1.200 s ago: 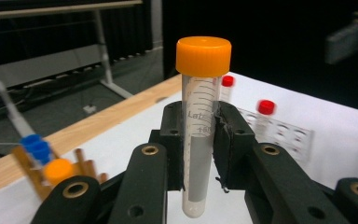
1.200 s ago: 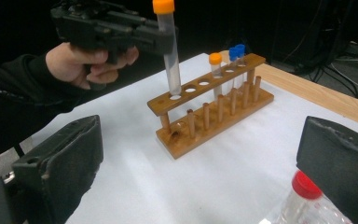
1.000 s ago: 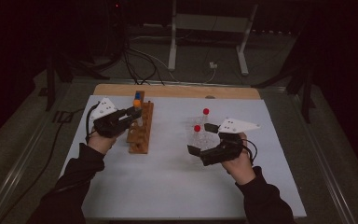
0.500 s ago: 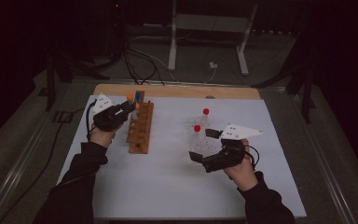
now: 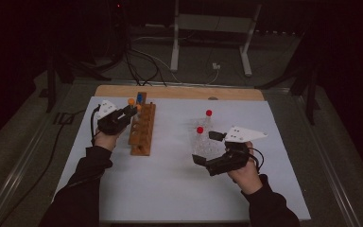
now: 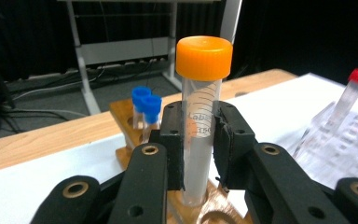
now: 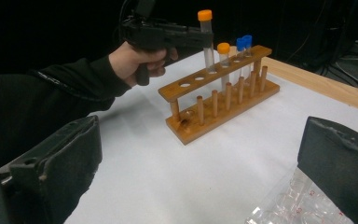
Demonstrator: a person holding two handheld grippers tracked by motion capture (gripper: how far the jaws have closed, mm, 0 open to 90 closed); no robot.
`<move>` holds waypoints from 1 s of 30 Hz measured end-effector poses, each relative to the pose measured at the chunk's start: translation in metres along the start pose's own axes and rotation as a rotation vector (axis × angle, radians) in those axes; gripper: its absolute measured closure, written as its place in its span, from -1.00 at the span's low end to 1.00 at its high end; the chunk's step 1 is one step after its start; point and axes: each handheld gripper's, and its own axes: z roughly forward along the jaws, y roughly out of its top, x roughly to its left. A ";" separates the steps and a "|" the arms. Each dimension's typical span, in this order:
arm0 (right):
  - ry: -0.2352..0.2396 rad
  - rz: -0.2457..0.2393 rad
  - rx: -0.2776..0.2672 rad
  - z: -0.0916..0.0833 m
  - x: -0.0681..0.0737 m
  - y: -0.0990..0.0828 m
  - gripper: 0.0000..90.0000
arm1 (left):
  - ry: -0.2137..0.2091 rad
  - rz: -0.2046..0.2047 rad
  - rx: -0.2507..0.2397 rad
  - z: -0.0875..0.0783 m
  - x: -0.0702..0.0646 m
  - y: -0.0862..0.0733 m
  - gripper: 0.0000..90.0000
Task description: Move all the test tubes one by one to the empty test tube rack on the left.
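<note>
The orange-capped tube (image 6: 199,126) stands upright, cap up, its lower end in a hole of the wooden rack (image 5: 142,130) at the table's far left; your left tongs (image 6: 199,144) clamp its middle. Your right tongs (image 7: 205,172) gape wide, near right, beside the clear rack (image 5: 203,142).

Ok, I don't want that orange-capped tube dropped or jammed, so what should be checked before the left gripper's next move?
1. Left gripper shut on the orange-capped tube: ok.
2. Tube upright between the pads: ok.
3. Tube's bottom inside a hole of the wooden rack: ok.
4. Tube fully seated in the rack: cannot tell.
5. Neighbouring blue-capped tubes apart from the jaws: ok.
6. Right gripper open and away from the rack, by the clear rack: ok.
</note>
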 end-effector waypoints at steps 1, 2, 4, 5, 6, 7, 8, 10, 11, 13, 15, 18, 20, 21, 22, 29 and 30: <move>0.001 0.002 0.001 0.000 0.000 0.000 -1.00 | 0.000 0.001 0.009 0.001 0.000 -0.001 0.69; 0.001 0.003 0.001 0.000 0.000 0.000 -1.00 | 0.004 0.007 0.019 0.001 -0.001 -0.002 0.69; 0.003 0.003 0.004 0.000 0.000 -0.001 -1.00 | 0.001 0.013 0.041 0.003 -0.001 -0.005 0.69; 0.005 0.004 0.005 0.000 0.000 -0.001 -1.00 | 0.000 0.018 0.050 0.003 -0.001 -0.007 0.69; 0.005 0.004 0.006 0.000 0.000 -0.001 -1.00 | -0.001 0.019 0.059 0.004 -0.002 -0.008 0.69; 0.005 0.004 0.006 0.000 0.000 -0.001 -1.00 | -0.002 0.018 0.070 0.004 -0.002 -0.009 0.69; 0.006 0.005 0.006 0.000 0.000 -0.001 -1.00 | -0.002 0.020 0.075 0.005 -0.002 -0.010 0.69; 0.007 0.007 0.004 0.000 0.000 -0.001 -1.00 | 0.001 0.021 0.092 0.006 -0.002 -0.012 0.69; 0.008 0.007 0.005 0.000 0.000 -0.001 -1.00 | 0.002 0.026 0.100 0.007 -0.002 -0.012 0.69; 0.009 0.009 0.005 -0.001 -0.001 -0.001 -1.00 | 0.010 0.039 0.127 0.009 -0.004 -0.012 0.69; 0.010 0.010 0.004 -0.001 -0.001 0.000 -1.00 | 0.019 0.056 0.154 0.011 -0.005 -0.012 0.69; 0.011 0.010 0.001 -0.001 -0.001 0.000 -1.00 | 0.023 0.059 0.173 0.013 -0.006 -0.012 0.69; 0.011 0.011 -0.001 -0.001 -0.001 0.000 -1.00 | 0.022 0.058 0.178 0.014 -0.006 -0.012 0.69; 0.012 0.014 0.000 -0.002 -0.002 0.000 -1.00 | 0.023 0.055 0.179 0.014 -0.006 -0.013 0.69; 0.011 0.014 0.000 -0.002 -0.002 0.000 -1.00 | 0.022 0.050 0.183 0.014 -0.006 -0.013 0.69; 0.011 0.014 -0.005 -0.002 -0.001 0.000 -1.00 | 0.024 0.039 0.207 0.015 -0.006 -0.012 0.67; 0.012 0.014 -0.005 -0.002 -0.001 0.000 -1.00 | 0.024 0.039 0.212 0.015 -0.006 -0.011 0.67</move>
